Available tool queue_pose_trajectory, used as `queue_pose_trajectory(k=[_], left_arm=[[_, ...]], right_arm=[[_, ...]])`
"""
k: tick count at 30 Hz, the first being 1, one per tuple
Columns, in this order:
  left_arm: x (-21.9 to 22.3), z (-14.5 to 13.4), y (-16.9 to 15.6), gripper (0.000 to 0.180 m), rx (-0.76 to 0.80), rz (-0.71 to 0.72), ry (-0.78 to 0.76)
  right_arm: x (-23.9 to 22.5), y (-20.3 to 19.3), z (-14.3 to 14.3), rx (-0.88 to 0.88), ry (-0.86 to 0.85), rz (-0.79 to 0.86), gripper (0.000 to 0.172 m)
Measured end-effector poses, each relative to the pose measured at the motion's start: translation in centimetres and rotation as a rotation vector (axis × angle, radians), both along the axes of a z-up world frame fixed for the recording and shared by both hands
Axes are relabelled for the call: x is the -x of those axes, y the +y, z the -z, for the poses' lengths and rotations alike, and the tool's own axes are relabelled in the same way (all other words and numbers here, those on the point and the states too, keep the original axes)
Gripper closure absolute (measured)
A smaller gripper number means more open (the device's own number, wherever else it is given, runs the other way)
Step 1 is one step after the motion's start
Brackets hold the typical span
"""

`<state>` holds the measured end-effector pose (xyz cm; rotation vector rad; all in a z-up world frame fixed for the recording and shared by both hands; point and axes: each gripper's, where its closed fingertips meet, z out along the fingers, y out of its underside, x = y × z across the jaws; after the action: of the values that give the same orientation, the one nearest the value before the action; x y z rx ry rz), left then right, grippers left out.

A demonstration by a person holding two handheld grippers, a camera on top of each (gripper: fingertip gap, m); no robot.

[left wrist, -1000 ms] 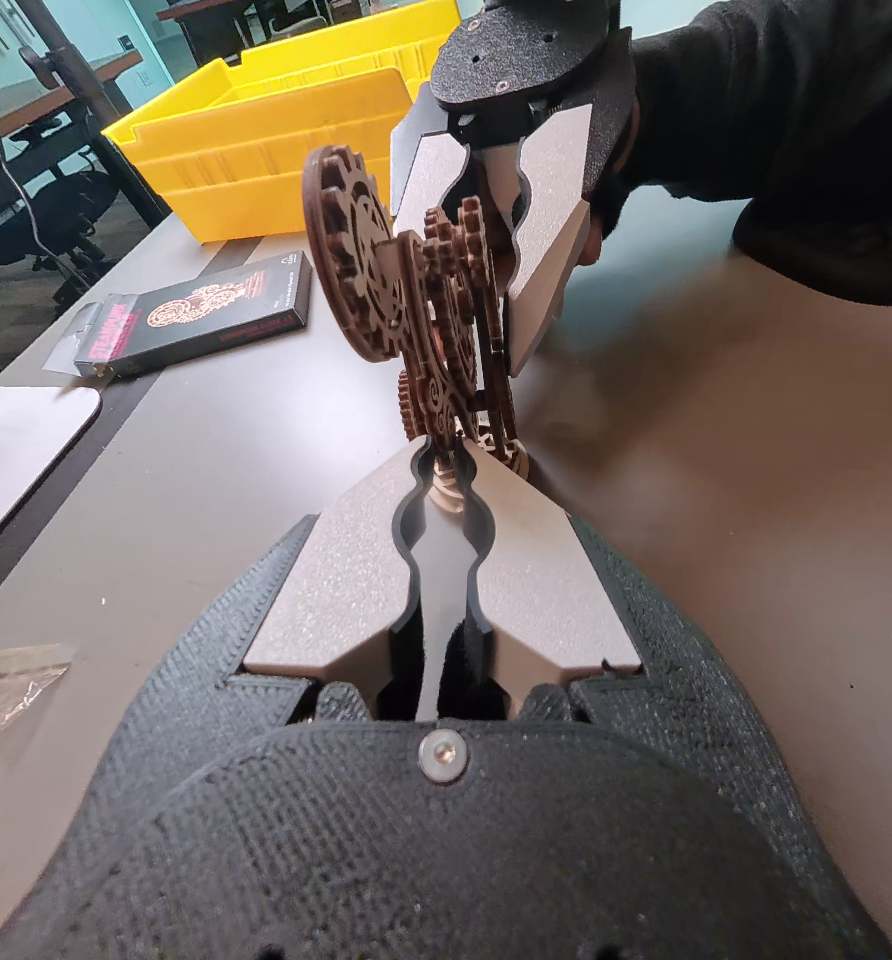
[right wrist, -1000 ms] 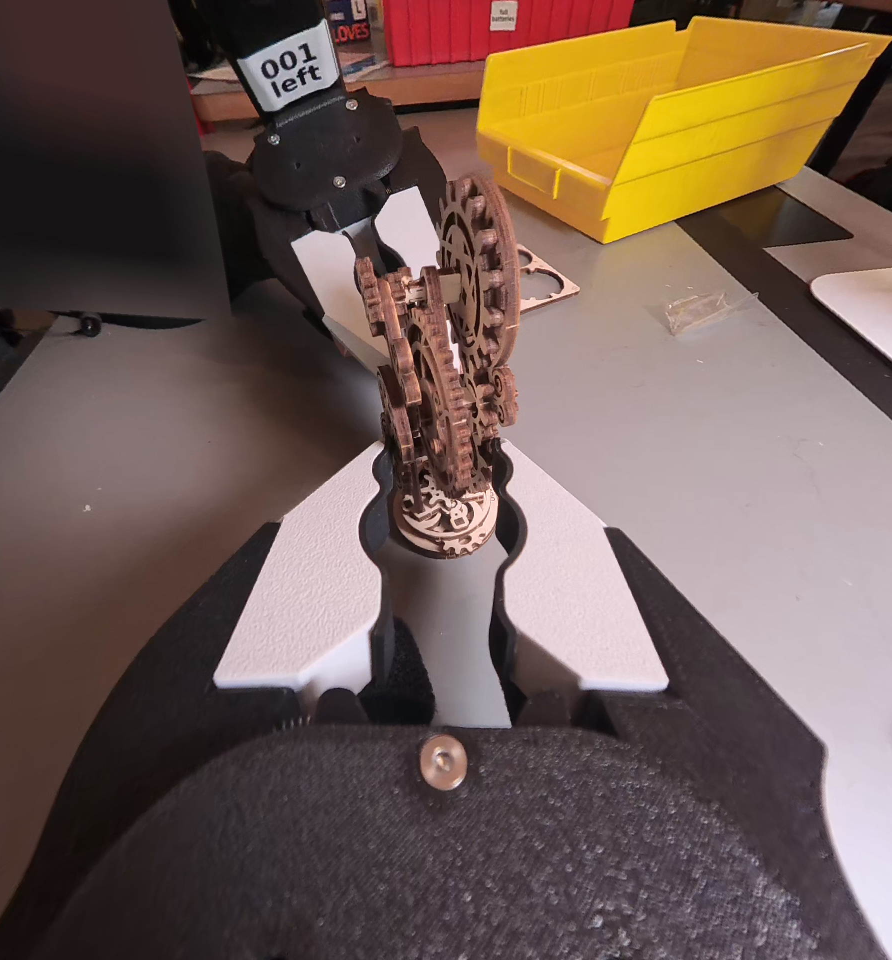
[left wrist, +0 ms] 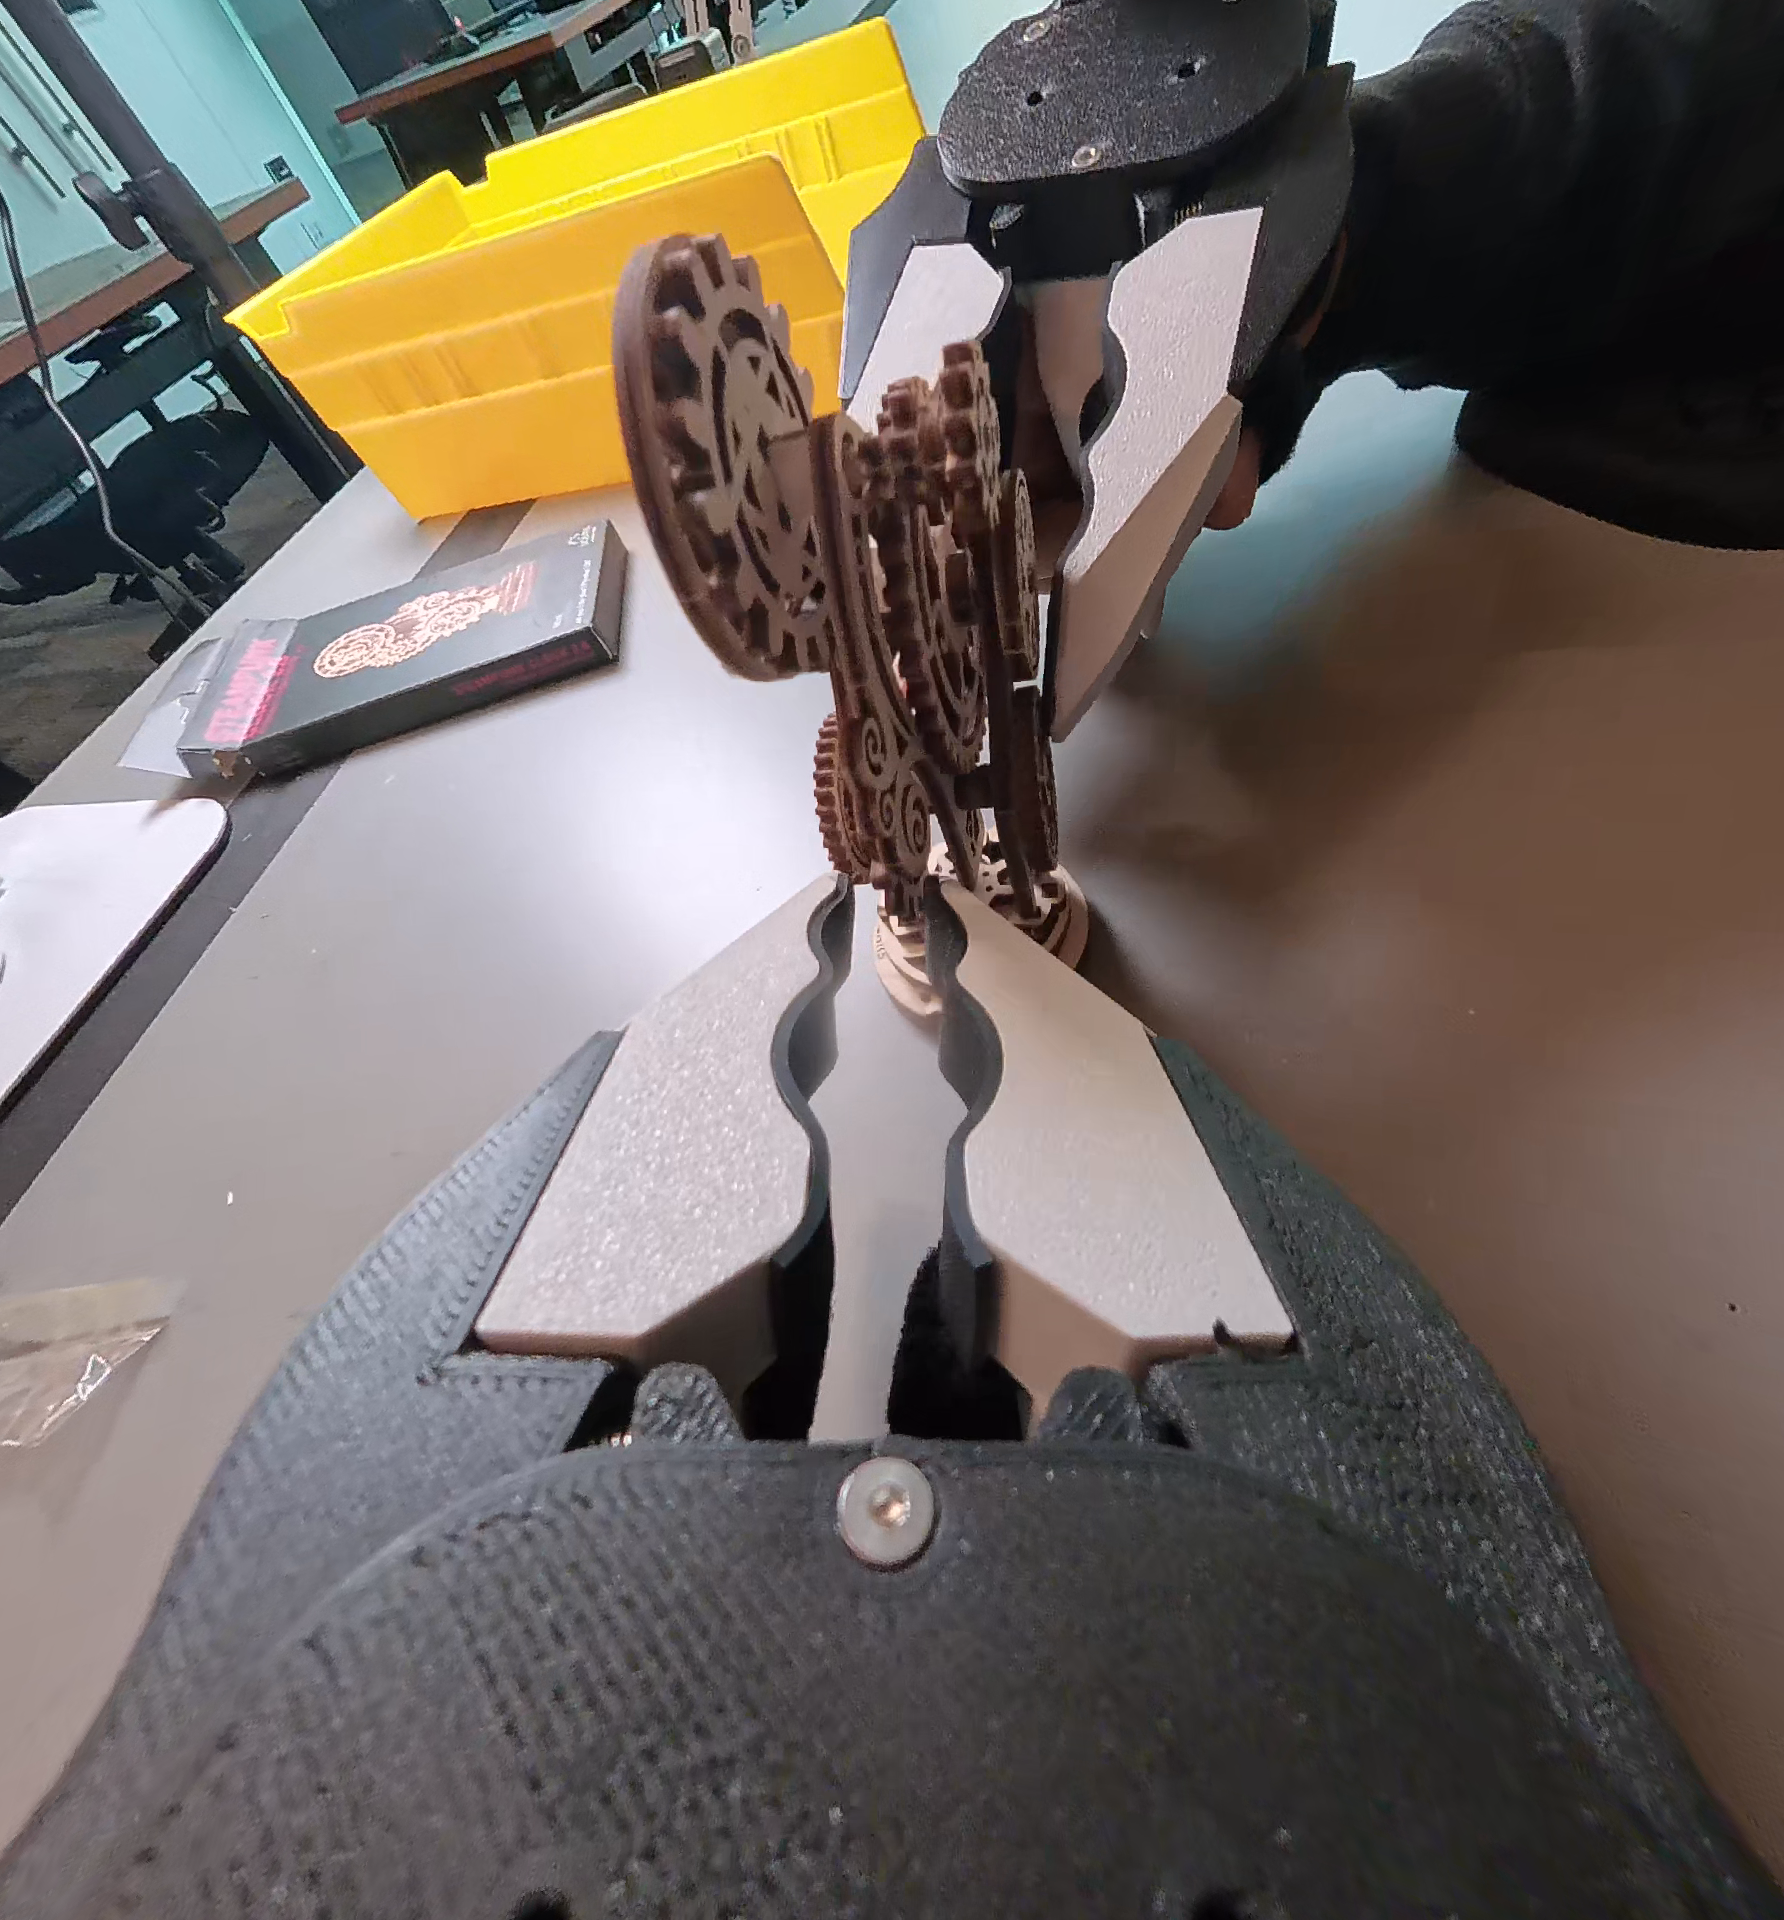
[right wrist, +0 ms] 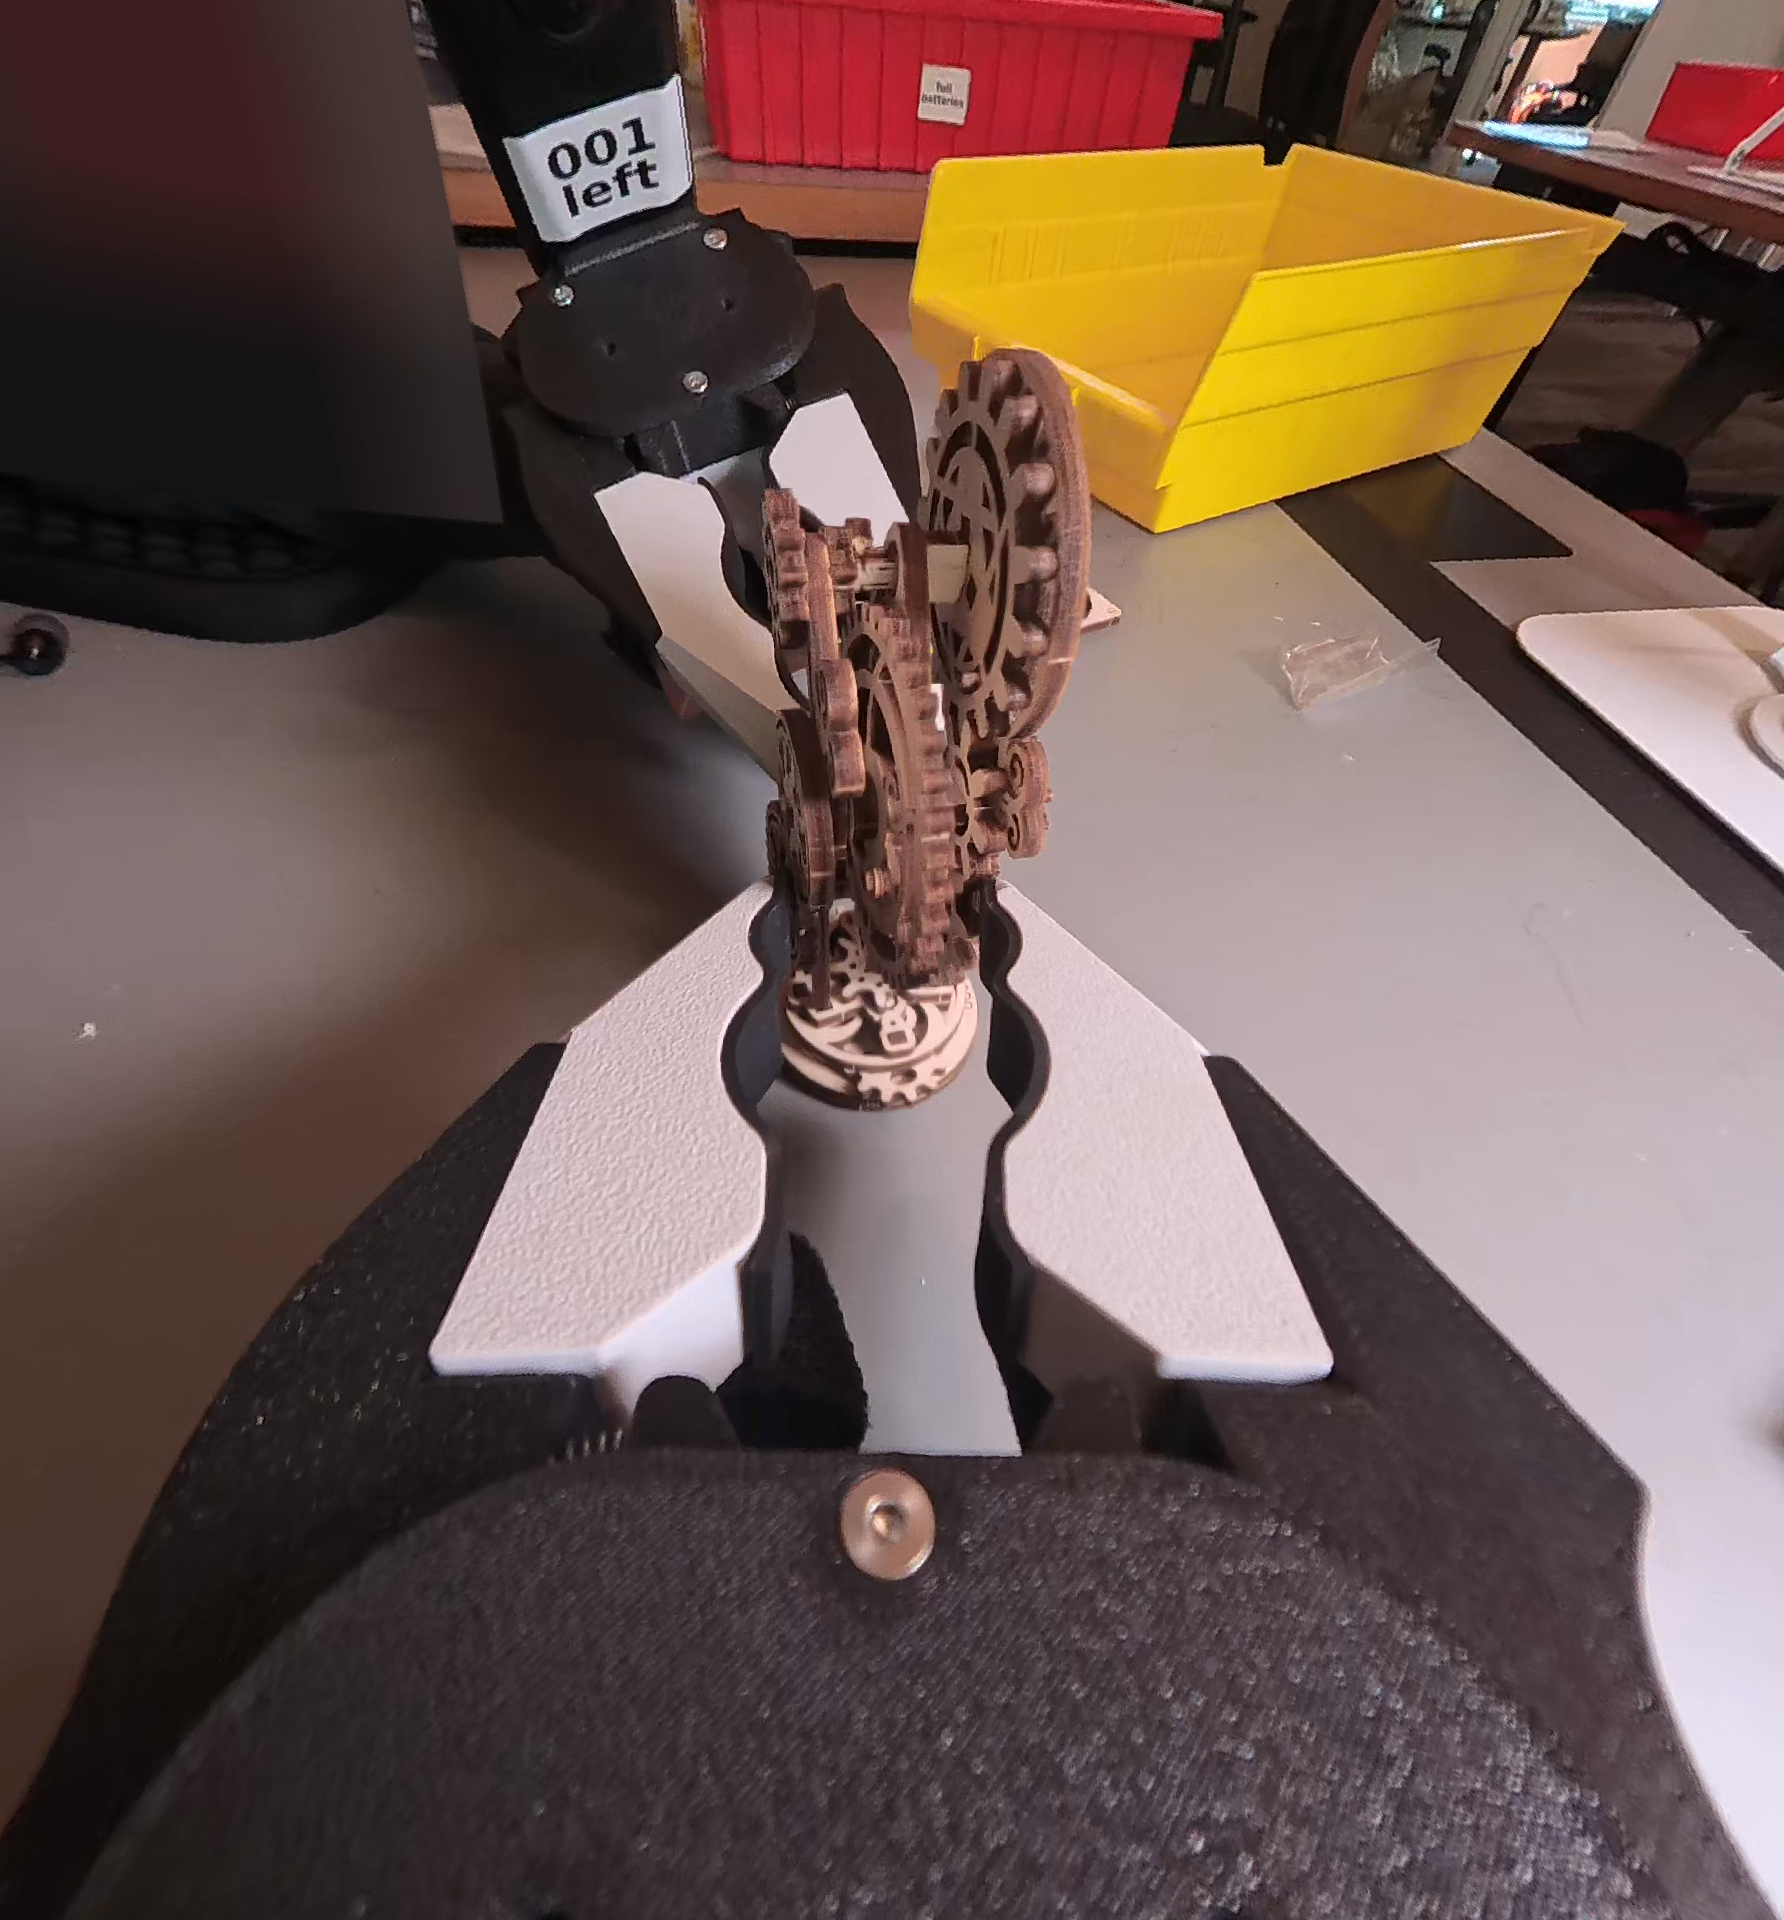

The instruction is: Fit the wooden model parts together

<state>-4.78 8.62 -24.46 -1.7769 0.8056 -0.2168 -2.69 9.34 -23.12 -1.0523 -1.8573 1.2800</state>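
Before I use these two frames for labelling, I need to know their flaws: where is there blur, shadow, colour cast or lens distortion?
Left wrist view: the wooden gear model is slightly motion-blurred, the table at right falls into soft brownish shadow, and the background is teal-tinted. Right wrist view: the model is sharper, a dark shadow covers the left, and the yellow bin bows from wide-angle distortion.

My dark brown wooden gear model shows scrollwork cutouts above its pale beige round base. Behind sits a bright yellow plastic bin; my tongs' fingers are speckled grey-white, edged black.
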Motion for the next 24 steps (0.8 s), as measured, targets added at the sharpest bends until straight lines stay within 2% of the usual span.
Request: queue_pose_trajectory(k=[4,18,24], left_arm=[[-0.2,0.2,0.1,0.174,-0.002,-0.007,0.022],[-0.3,0.3,0.1,0.176,-0.022,-0.015,0.077],[-0.5,0.3,0.1,0.176,-0.022,-0.03,0.099]], right_arm=[[-0.1,0.1,0.1,0.01,0.002,-0.003,0.137],[-0.1,0.1,0.2,-0.035,-0.004,-0.001,0.136],[-1.5,1.4,0.0,-0.071,-0.121,0.086,0.127]])
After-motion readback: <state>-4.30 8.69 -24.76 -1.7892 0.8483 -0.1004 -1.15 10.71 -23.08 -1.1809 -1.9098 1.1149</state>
